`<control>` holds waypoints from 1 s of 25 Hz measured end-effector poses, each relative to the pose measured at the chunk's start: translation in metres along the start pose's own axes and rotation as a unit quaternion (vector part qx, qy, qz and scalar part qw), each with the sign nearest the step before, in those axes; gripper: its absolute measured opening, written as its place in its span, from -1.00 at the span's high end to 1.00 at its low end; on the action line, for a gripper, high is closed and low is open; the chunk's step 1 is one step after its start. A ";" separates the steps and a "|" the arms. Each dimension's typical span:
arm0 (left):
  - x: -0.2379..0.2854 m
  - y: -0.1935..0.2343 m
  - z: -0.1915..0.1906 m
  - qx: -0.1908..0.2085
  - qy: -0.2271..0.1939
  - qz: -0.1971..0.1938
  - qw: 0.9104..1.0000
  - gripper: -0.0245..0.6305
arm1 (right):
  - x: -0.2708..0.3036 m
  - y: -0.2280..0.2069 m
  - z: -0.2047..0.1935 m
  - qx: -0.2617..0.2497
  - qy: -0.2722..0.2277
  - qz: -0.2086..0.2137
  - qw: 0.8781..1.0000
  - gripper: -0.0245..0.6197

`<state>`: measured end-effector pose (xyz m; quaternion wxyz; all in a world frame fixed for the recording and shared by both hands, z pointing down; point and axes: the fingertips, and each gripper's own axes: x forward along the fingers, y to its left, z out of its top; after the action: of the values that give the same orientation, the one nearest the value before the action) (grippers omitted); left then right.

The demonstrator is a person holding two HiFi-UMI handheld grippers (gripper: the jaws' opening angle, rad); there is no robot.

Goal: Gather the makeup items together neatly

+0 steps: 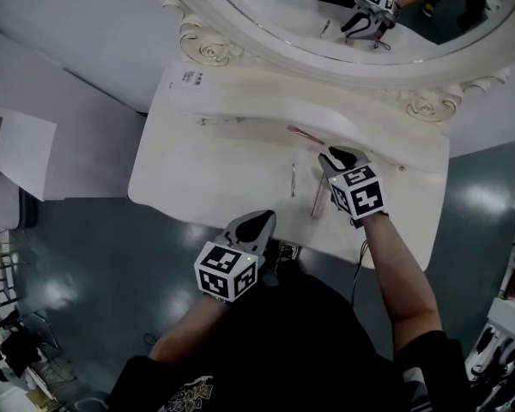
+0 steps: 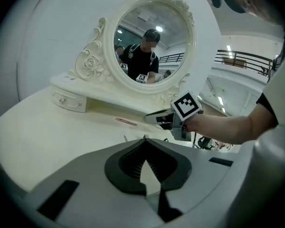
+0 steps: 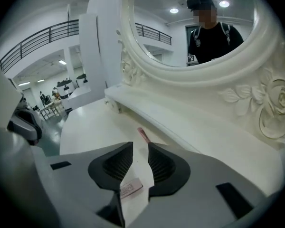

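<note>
On the dressing table, a pink stick lies beyond the right gripper's narrowly parted jaws (left gripper's closed).

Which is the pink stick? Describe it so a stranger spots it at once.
From the oval mirror, drop to the raised shelf under it. At that shelf's foot, just beyond the right gripper, lies the pink stick. It is reddish and lies aslant, unlike the thin silvery piece and the broader pale box nearer the person.
</note>
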<state>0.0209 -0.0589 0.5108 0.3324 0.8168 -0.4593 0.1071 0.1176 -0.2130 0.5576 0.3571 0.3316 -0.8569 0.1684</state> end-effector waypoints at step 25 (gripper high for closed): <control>-0.012 0.018 -0.023 -0.036 0.020 0.017 0.999 0.90 | 0.077 -0.011 -0.017 -0.093 0.083 -0.037 0.991 0.49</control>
<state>0.0021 -0.0425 0.5304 0.3689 0.7941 -0.4698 0.1120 0.0937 -0.2467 0.6256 0.4621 0.3135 -0.8234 0.1011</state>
